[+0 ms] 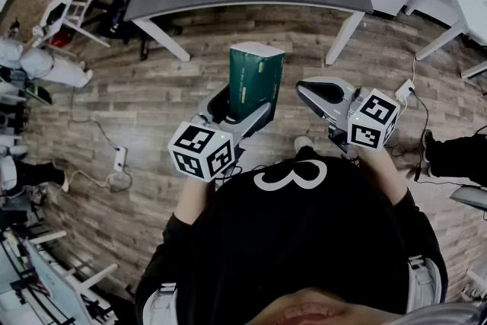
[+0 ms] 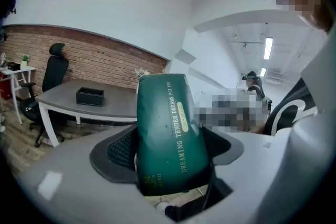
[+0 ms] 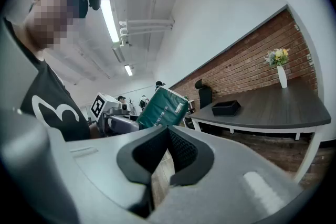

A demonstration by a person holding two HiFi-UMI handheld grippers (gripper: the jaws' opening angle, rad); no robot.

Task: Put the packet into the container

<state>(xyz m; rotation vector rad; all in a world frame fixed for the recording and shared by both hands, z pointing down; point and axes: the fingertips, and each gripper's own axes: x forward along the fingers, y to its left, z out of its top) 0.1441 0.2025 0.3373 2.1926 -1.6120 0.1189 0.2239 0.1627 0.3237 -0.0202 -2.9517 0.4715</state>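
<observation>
Packet (image 2: 168, 123) clamped by left gripper (image 2: 169, 148) reads "DREAMING TENDER DREAMS FOR YOU".
</observation>
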